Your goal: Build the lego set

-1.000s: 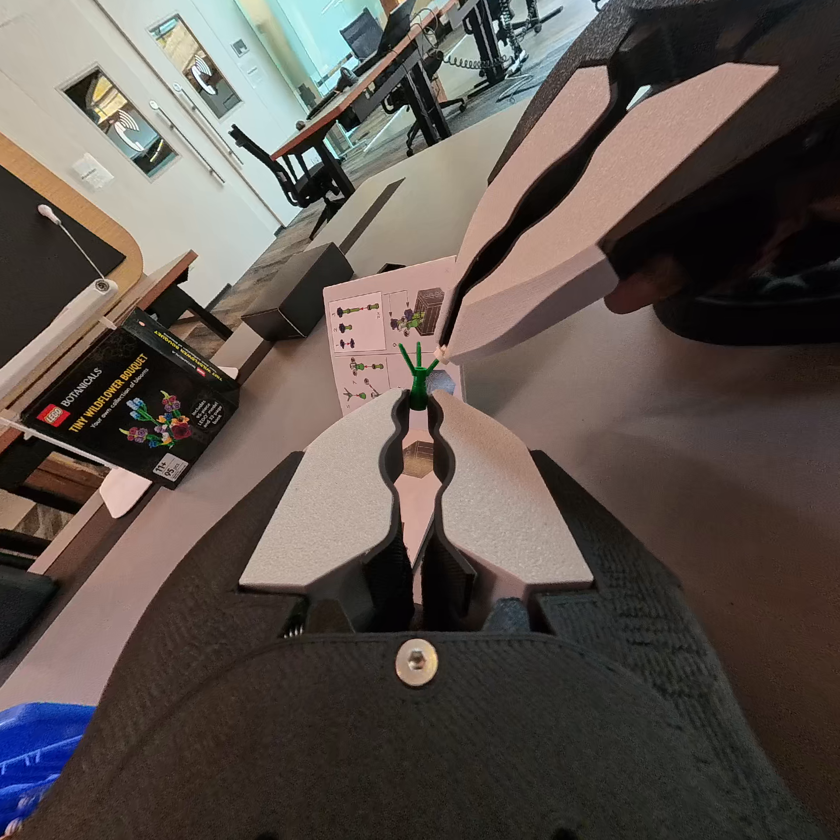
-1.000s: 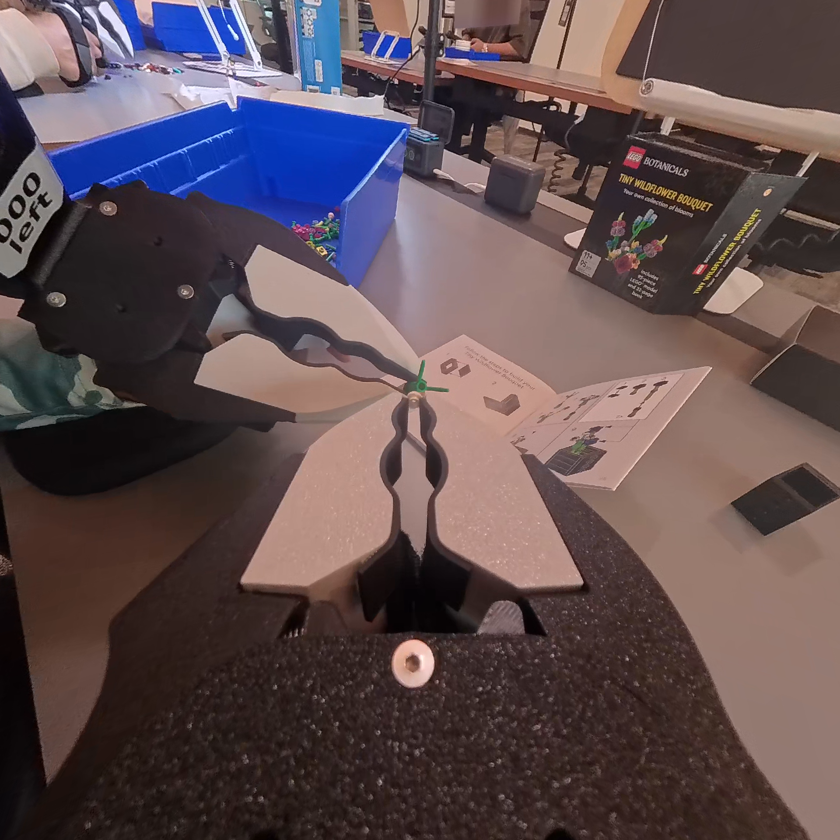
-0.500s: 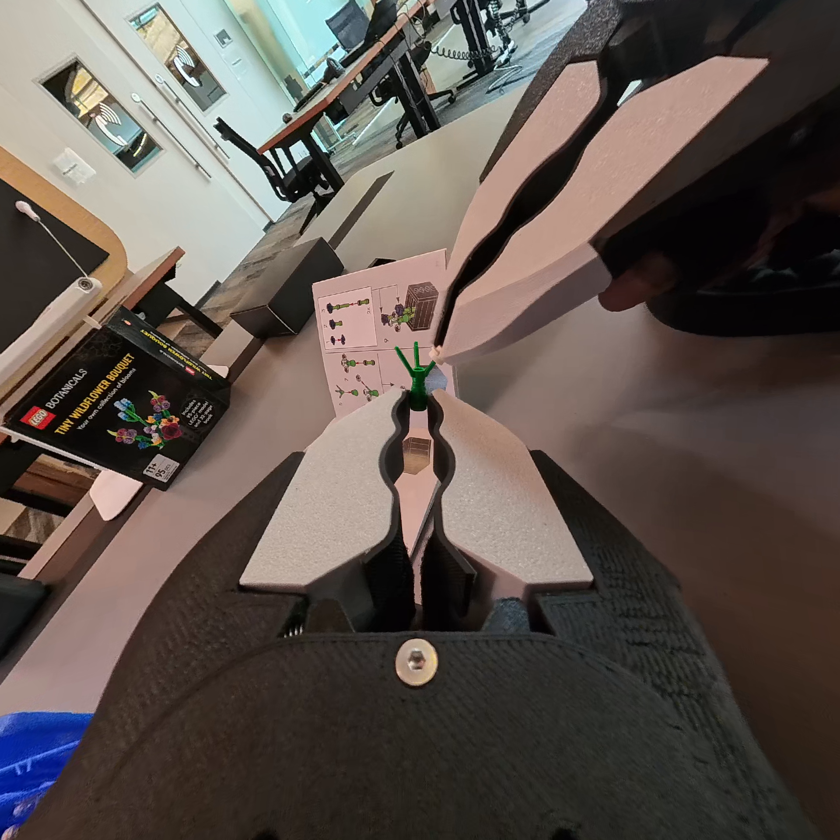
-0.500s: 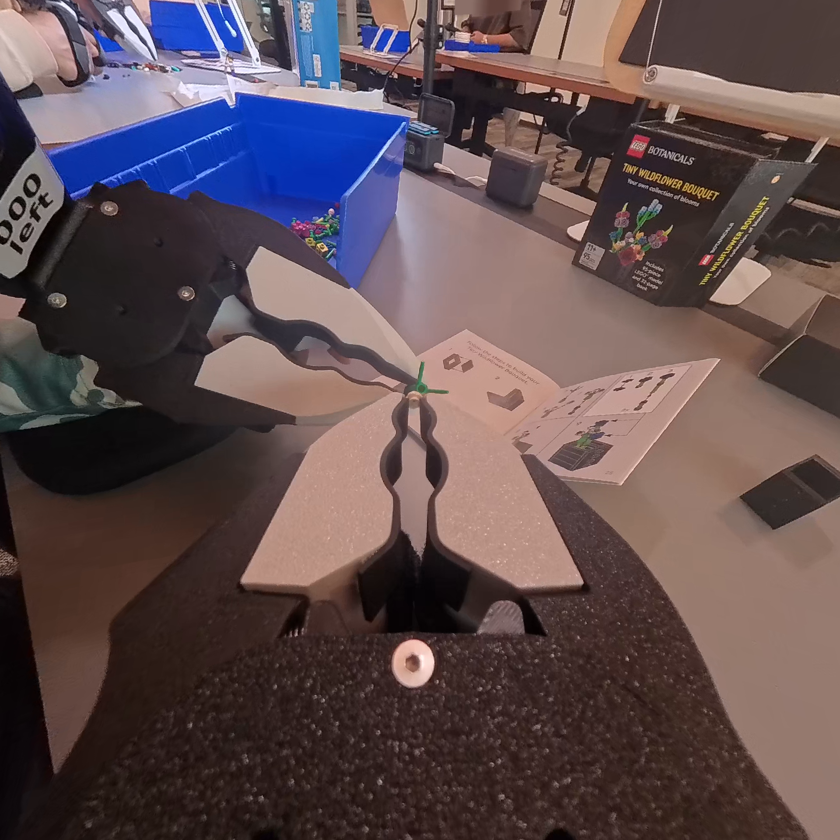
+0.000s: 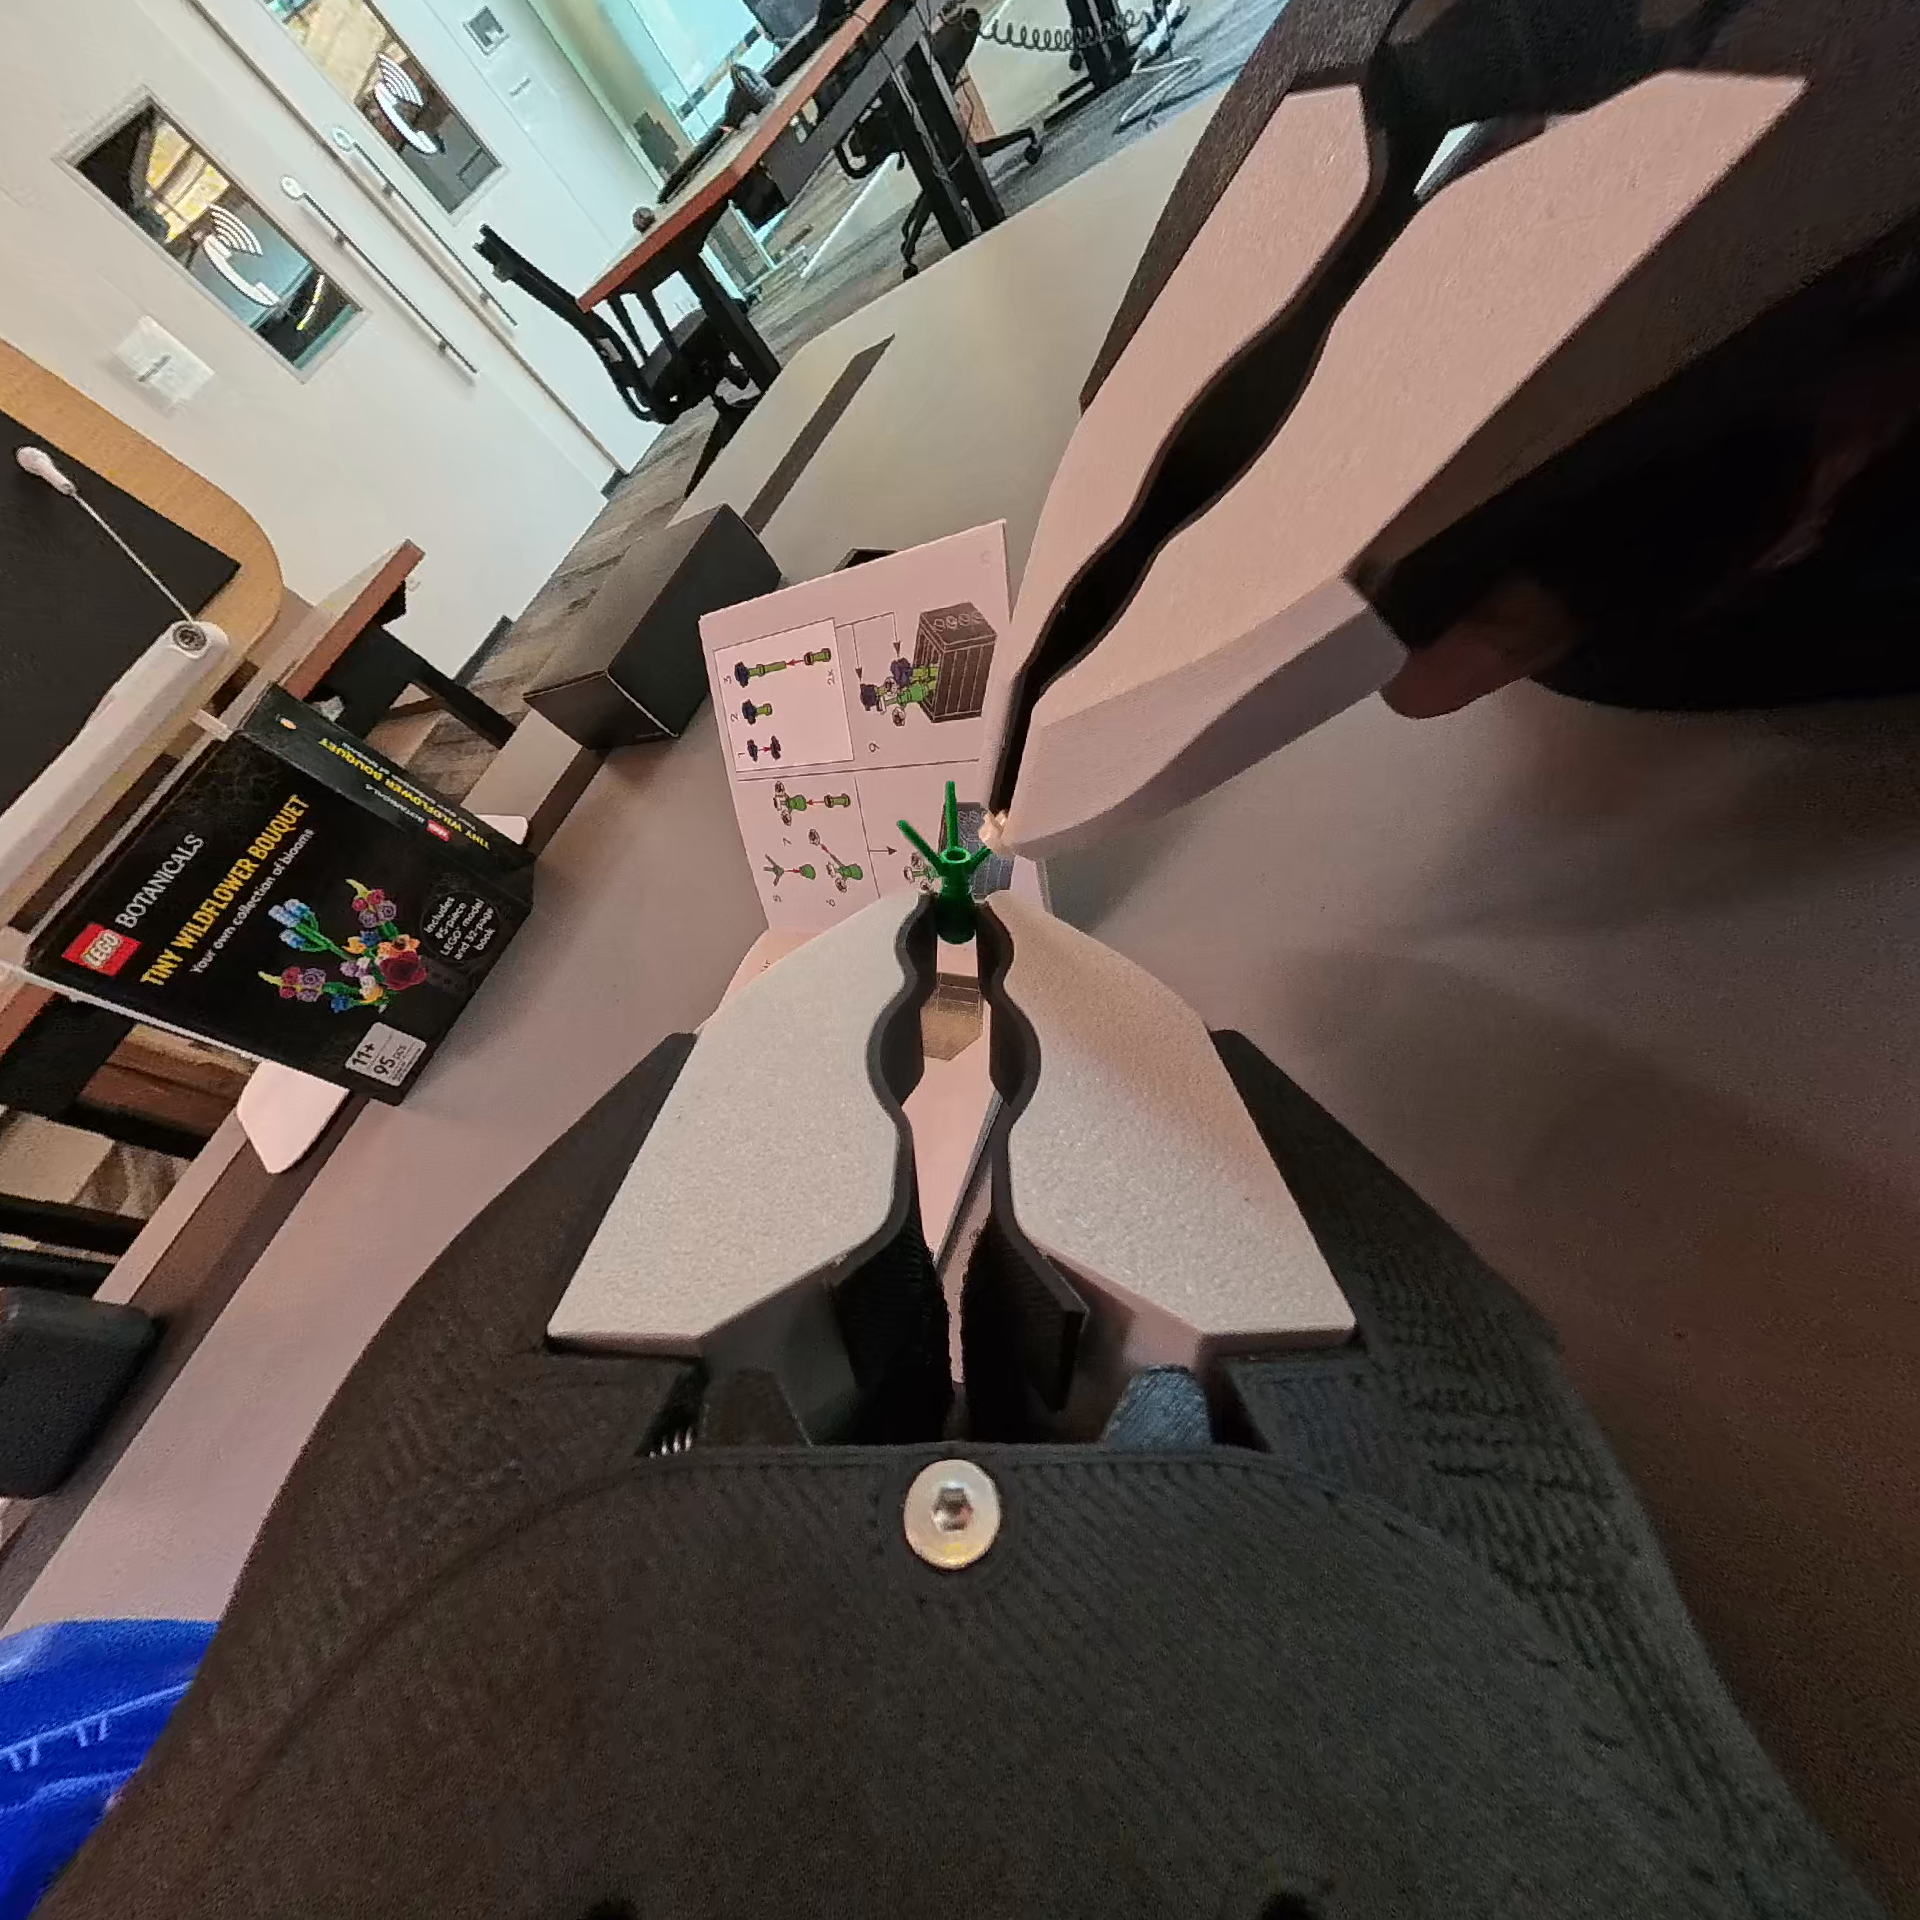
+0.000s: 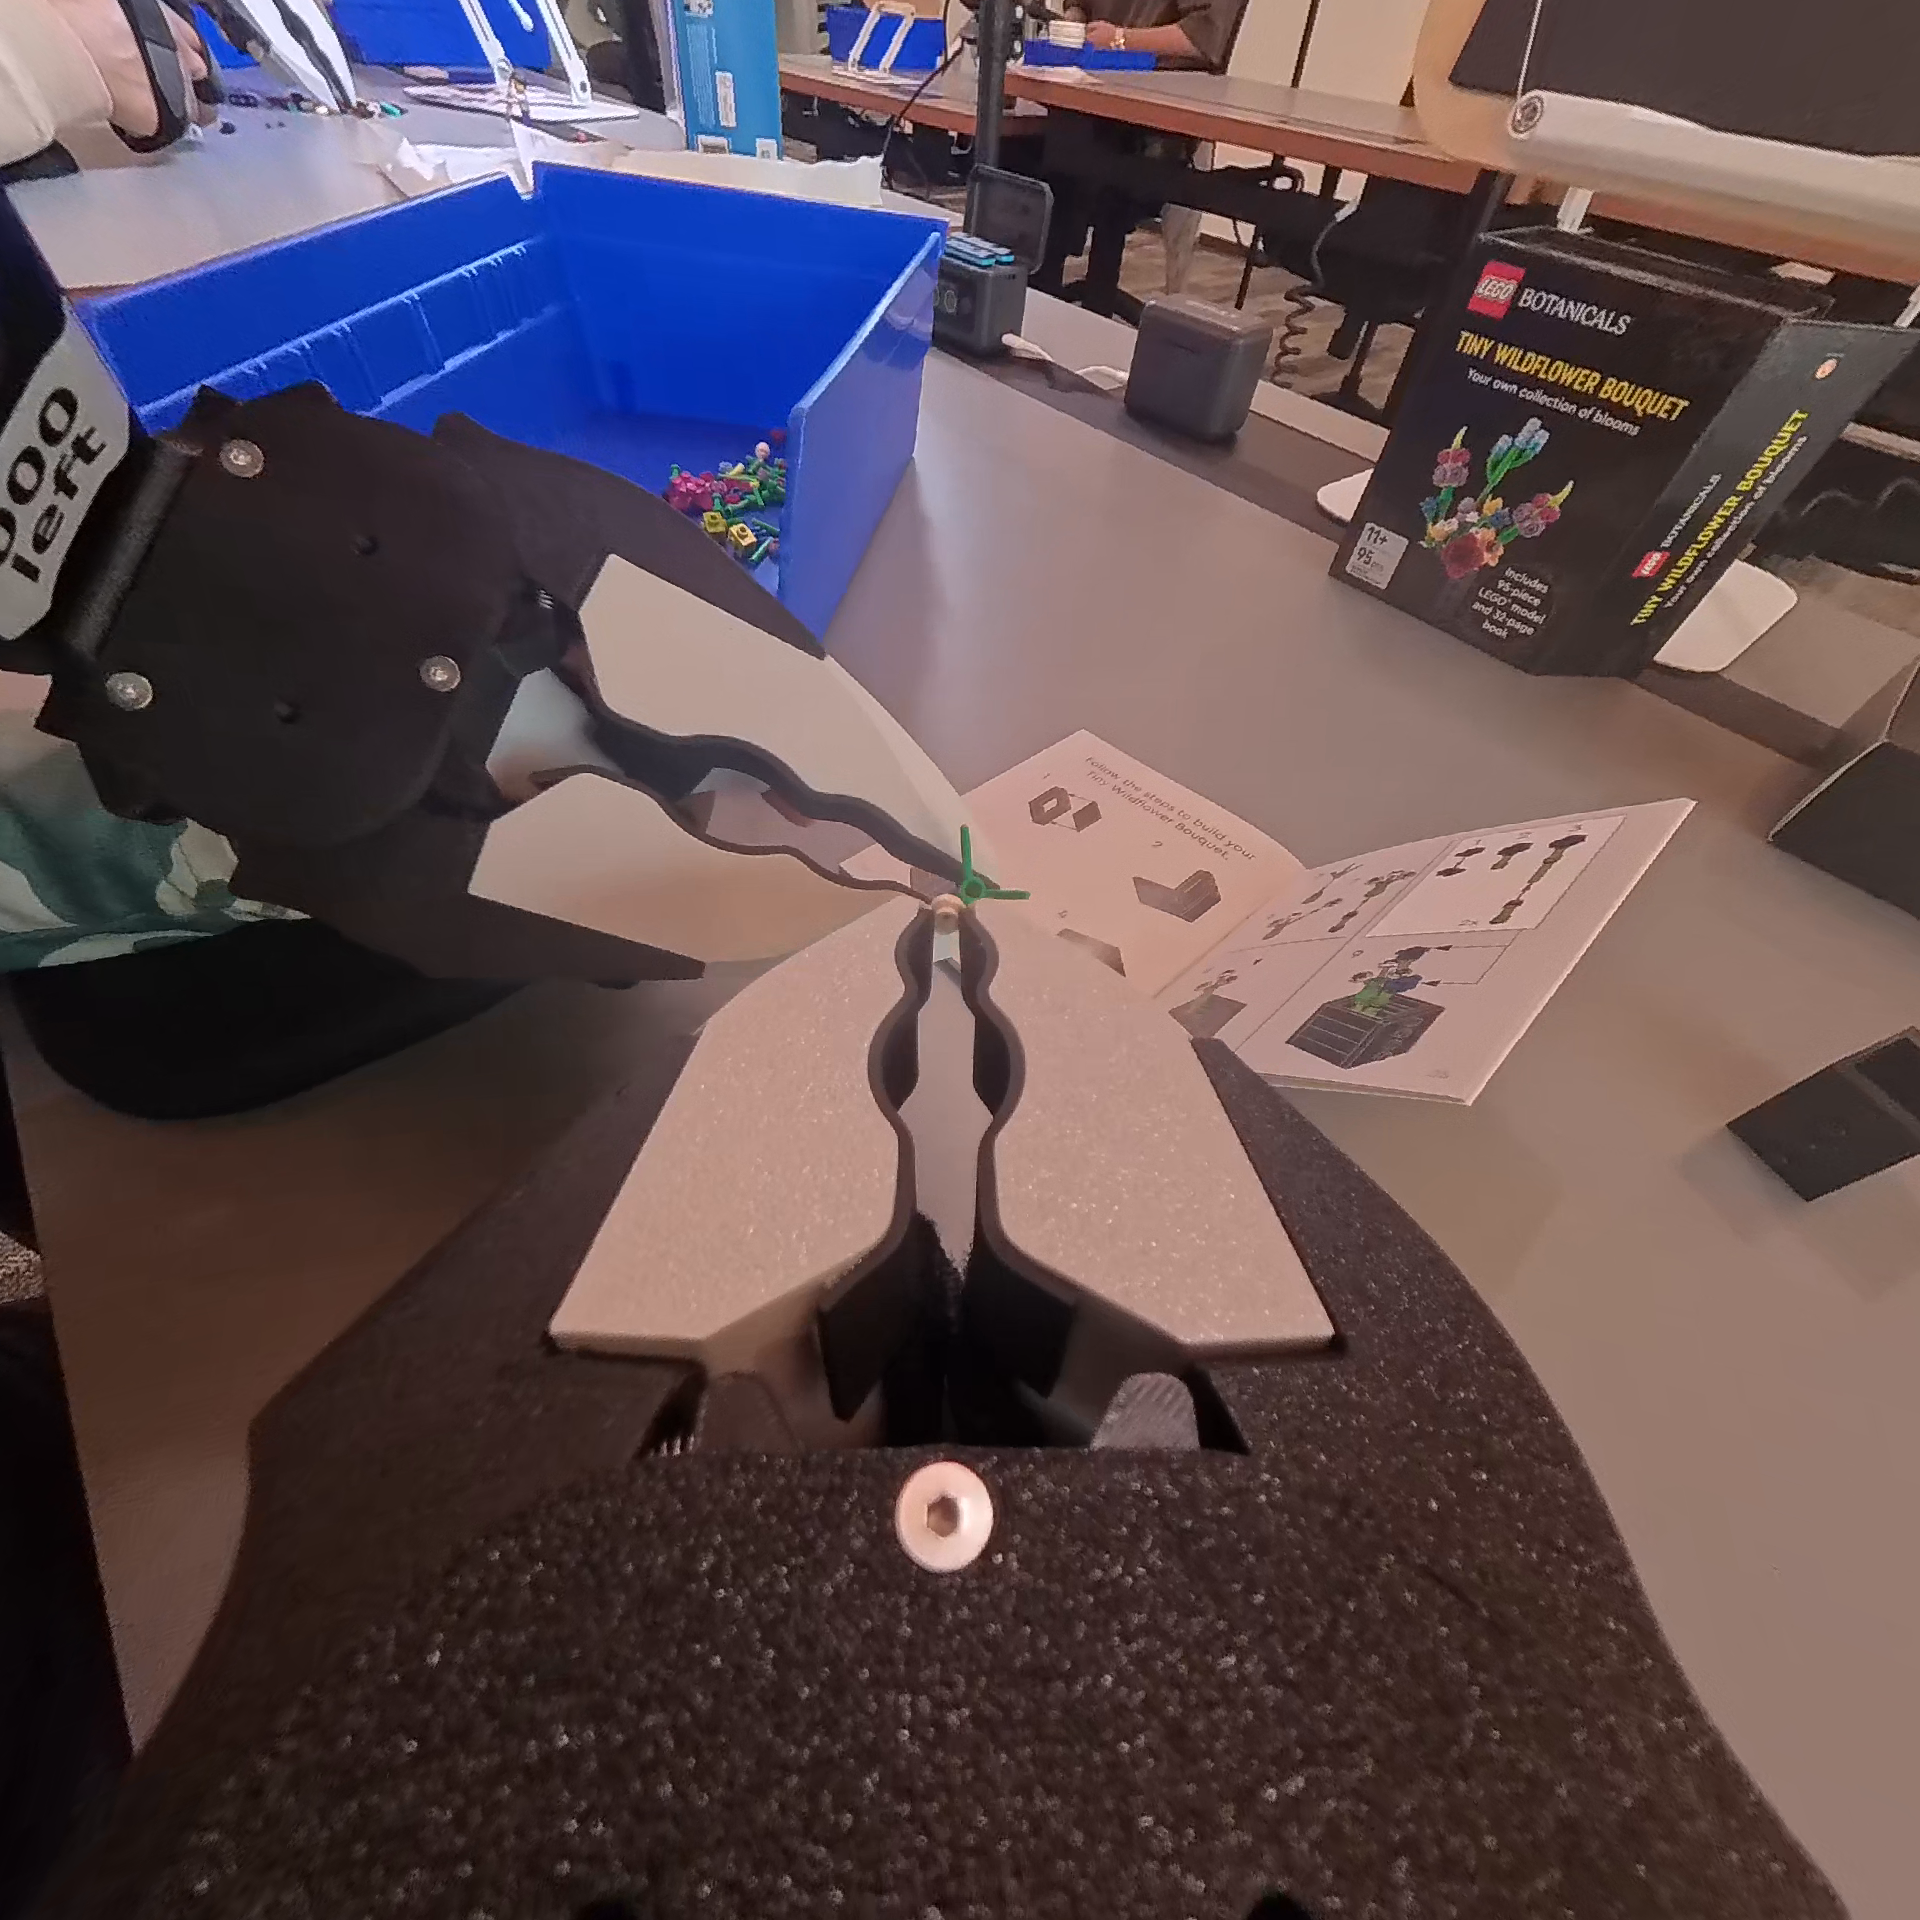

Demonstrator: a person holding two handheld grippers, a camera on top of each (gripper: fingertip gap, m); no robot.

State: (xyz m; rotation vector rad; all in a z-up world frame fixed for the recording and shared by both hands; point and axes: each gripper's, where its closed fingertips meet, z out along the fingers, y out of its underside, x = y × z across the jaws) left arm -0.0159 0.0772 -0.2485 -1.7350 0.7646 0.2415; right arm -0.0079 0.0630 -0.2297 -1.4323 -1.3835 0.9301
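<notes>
Each camera sits just behind its own claw, low over the bench [image 5: 1507, 1039], facing forward along the fingers. The views cross closely at the tips; both share the open booklet [image 6: 1351, 935] and black box [image 5: 281, 925].

Getting bright, even indoor light in both views, daylight coming through the far glazing [image 5: 665, 42]. Casting only soft shadows on the grey table [image 6: 1195, 644]. Showing a pinkish tint on the instruction booklet [image 5: 831, 717] and nearby finger faces. Bending straight lines hard at the edges, fisheye style. Blurring slightly at the near corners; staying sharp mid-frame.
</notes>
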